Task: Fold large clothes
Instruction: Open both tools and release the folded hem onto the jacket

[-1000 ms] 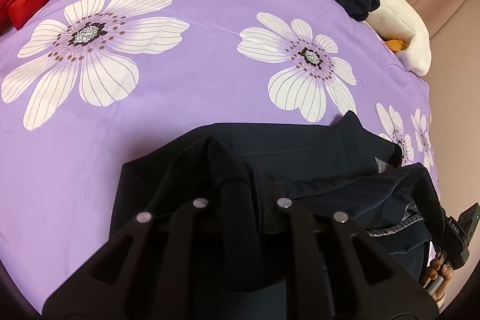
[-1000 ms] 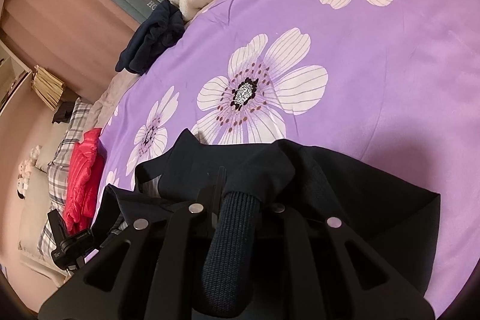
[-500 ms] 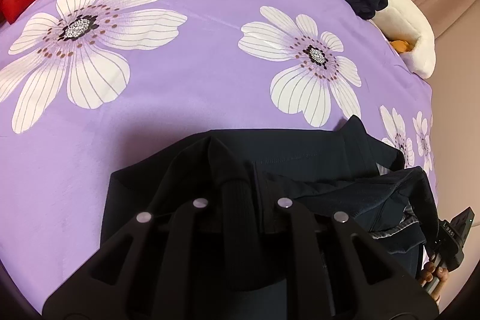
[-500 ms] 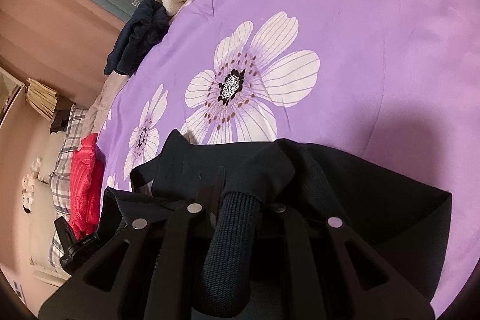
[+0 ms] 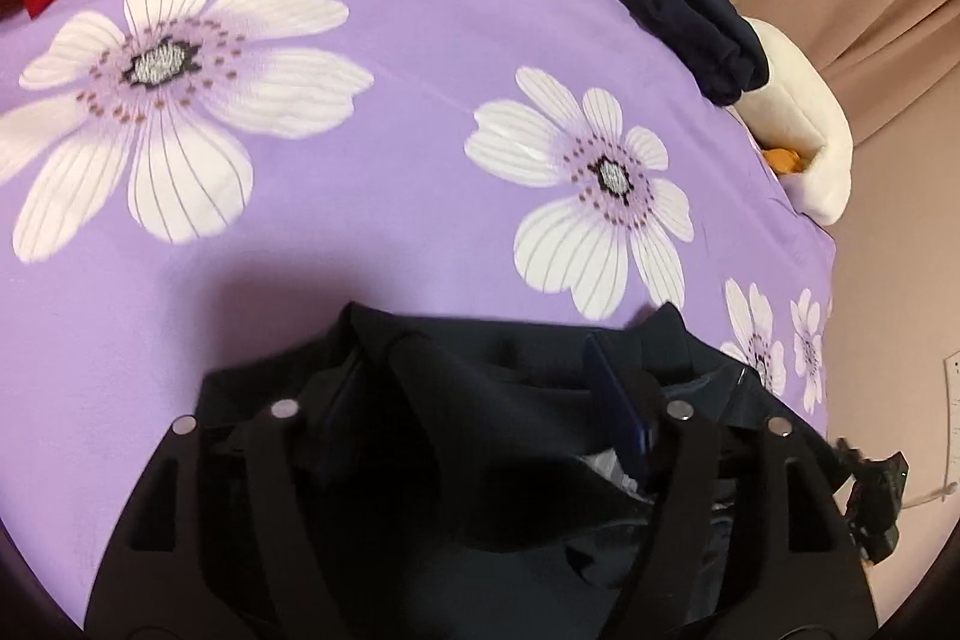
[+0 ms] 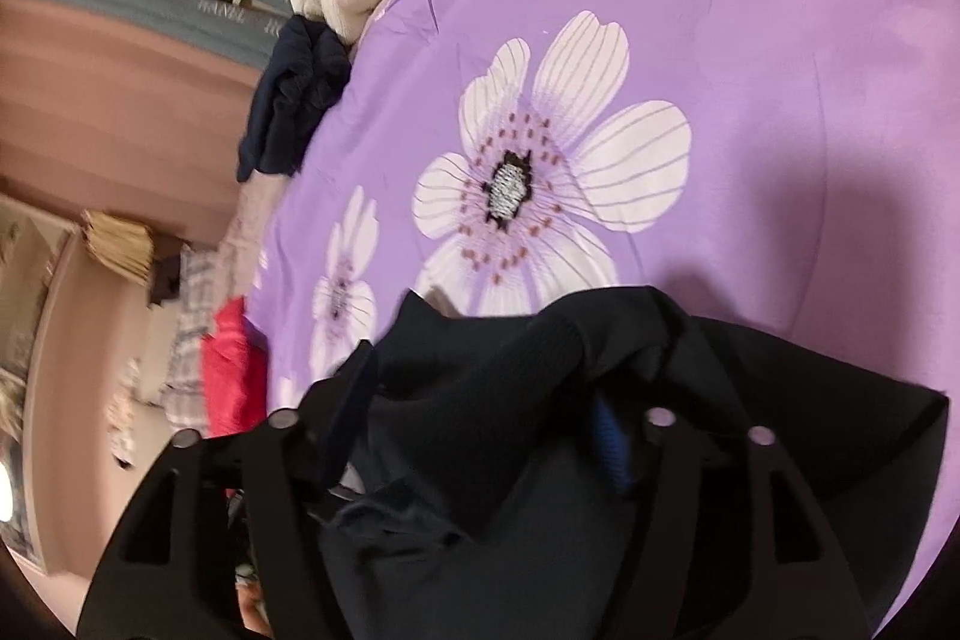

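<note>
Navy jacket (image 5: 510, 400) edge lies between both grippers' opening fingers (image 5: 618, 412) (unclamped); purple bedspread (image 5: 360, 160) open beyond.

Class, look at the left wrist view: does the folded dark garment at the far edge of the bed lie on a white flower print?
No: the folded dark garment lies on plain purple bedspread, beside the cream plush toy.

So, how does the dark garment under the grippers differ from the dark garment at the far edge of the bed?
The dark jacket lies spread loosely on the purple cover, between the opening fingers of the left gripper; the navy bundle is folded into a compact roll, touched by neither gripper. The jacket lies alone on the cover; the bundle leans against the white plush toy. Both are dark navy cloth.
</note>
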`<state>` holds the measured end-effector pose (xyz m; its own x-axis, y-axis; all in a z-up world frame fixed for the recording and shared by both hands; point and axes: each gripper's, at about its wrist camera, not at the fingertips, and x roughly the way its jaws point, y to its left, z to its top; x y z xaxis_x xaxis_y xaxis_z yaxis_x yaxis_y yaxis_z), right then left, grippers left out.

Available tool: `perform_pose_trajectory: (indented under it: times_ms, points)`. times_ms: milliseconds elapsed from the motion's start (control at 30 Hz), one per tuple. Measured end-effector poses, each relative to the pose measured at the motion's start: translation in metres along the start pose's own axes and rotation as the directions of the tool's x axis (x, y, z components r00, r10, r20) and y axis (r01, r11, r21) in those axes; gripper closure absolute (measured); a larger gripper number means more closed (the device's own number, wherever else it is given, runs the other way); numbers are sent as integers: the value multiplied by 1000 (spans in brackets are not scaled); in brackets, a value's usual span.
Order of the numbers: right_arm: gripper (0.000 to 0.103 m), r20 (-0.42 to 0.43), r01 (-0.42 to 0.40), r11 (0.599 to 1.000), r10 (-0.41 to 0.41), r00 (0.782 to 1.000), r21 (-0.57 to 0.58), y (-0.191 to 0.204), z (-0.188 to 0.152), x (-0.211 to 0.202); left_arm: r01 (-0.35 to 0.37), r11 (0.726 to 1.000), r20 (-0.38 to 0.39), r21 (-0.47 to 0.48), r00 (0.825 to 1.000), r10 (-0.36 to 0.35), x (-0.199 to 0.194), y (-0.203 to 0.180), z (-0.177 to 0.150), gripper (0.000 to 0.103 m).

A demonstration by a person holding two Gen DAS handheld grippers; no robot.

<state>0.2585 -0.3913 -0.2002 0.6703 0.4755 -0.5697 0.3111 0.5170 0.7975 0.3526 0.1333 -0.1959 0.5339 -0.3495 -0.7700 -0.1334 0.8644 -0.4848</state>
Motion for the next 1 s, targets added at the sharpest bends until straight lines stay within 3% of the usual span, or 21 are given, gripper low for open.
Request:
perform_pose_trajectory:
  times_ms: [133,200,400,433,500,533,600,667,700,833,900,1000]
  points:
    - [19,11,-151,973,151,988,173,-13,13,-2,-28,999,18,-22,999,28,-1,5,11,29]
    - [19,30,-198,951,197,980,238,-19,20,-3,-76,997,57,-18,995,76,-8,7,21,23]
    - [18,134,-274,936,250,959,219,-15,33,-29,-177,979,125,106,979,163,-36,1,22,21]
    - [18,133,-241,955,220,966,172,-8,34,-35,-194,967,135,165,976,173,-41,-6,13,21]
    - [18,87,-82,996,85,993,-29,19,23,-41,-204,939,148,277,975,168,-50,-18,-10,18]
    - [18,62,-10,992,18,998,-125,31,14,-37,-211,921,159,327,973,166,-54,-25,-25,15]
    - [18,43,126,937,-118,992,-327,54,-15,-30,-213,906,179,366,971,155,-61,-29,-49,14]
    - [18,82,237,828,-228,970,-509,72,-52,-22,-182,917,190,355,974,120,-70,-26,-69,14]
    - [18,96,267,781,-259,961,-565,77,-70,-17,-168,923,196,347,975,104,-72,-24,-75,14]
    - [18,87,284,737,-294,952,-613,72,-105,-11,-159,947,263,278,961,85,-93,-5,-90,14]
    - [18,111,307,697,-312,944,-648,70,-116,-15,-163,953,289,256,954,86,-102,3,-87,13]
    - [18,117,320,661,-333,936,-679,65,-121,-18,-130,941,204,314,977,67,-86,-5,-82,12]
